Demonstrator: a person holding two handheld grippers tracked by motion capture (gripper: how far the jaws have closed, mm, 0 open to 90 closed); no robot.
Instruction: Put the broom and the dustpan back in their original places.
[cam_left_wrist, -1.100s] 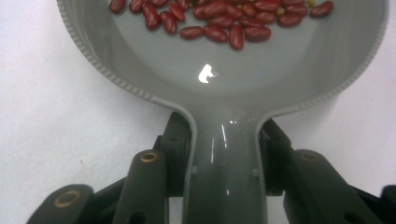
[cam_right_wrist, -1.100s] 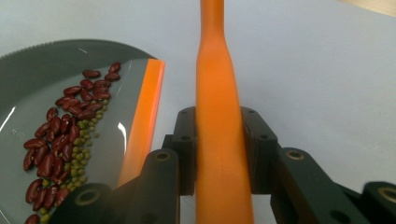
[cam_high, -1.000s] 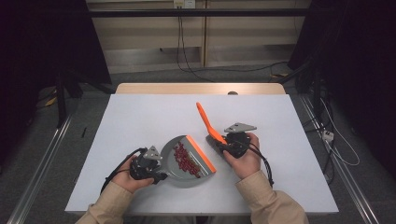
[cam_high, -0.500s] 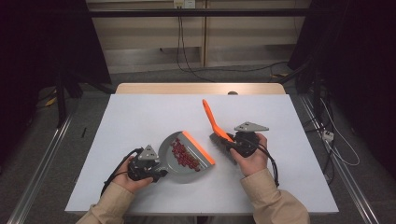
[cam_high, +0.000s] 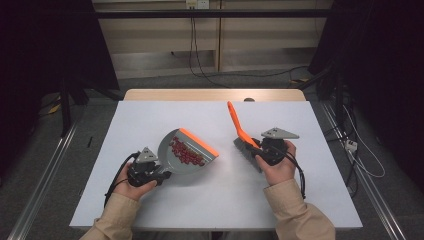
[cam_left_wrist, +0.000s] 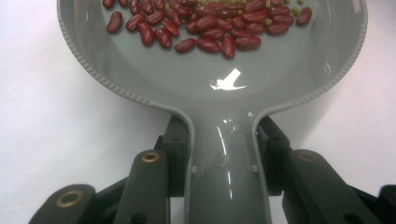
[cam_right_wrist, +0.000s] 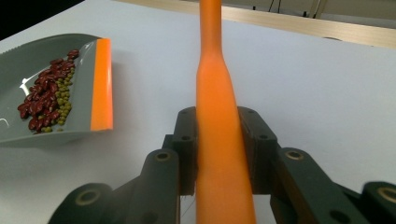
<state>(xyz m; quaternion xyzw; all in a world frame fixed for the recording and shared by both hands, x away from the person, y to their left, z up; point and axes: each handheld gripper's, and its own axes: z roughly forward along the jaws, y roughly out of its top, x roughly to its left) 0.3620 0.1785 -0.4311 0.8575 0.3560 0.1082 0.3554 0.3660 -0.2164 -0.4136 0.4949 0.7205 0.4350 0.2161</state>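
Since a second ago, the right gripper (cam_high: 256, 150) has carried its clamped brush (cam_high: 239, 131) rightward, well apart from the dustpan (cam_high: 187, 155). Left gripper (cam_high: 159, 172) pinches the dustpan's handle; beans (cam_left_wrist: 205, 23), seemingly kidney, lie inside.

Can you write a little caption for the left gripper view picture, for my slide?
The left gripper clamps the grey dustpan by its handle, with red beans piled inside.

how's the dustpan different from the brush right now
The dustpan is grey with an orange lip and holds red and green beans; the brush has an orange handle and carries nothing. The left gripper clamps the dustpan's handle, the right gripper the brush's. Both are gripped.
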